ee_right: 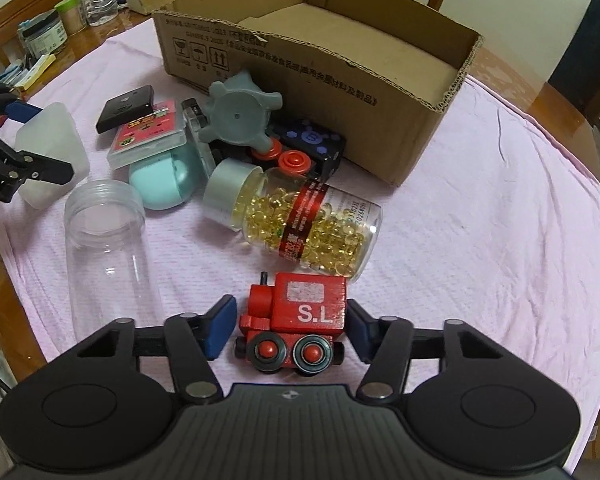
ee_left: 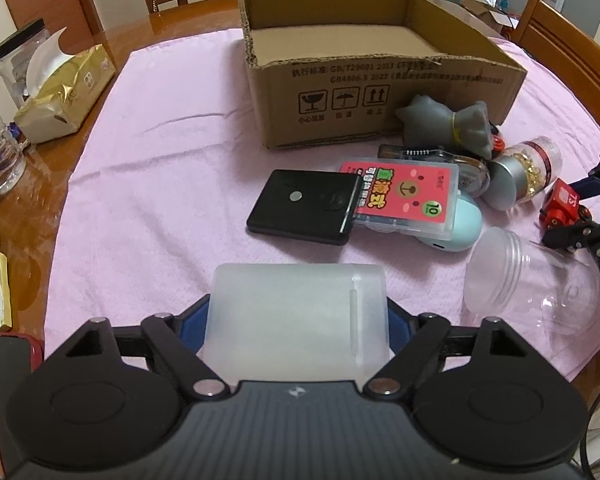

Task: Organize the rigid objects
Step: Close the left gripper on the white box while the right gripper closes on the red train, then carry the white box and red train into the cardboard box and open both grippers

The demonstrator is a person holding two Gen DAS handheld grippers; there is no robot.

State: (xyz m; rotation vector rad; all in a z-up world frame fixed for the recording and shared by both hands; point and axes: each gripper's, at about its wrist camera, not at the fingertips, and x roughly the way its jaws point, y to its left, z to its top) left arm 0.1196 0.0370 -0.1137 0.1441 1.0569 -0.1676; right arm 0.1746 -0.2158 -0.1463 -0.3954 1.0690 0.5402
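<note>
Both grippers angle steeply down over the pink cloth (ee_right: 480, 208). The left gripper (ee_left: 298, 320) has the frosted case (ee_left: 296, 316) between its blue pads, and both pads look pressed against the case's sides, so it's clamped. The right gripper (ee_right: 290, 326) straddles the red toy train (ee_right: 300, 320). Its right pad sits against the cab, while a sliver of cloth shows beside the left pad, so full clamping can't be told for sure, though the jaws are drawn in tight around it. The open cardboard box (ee_left: 380, 92) waits beyond the clutter, with the capsule bottle (ee_right: 300, 220) lying just beyond the train.
</note>
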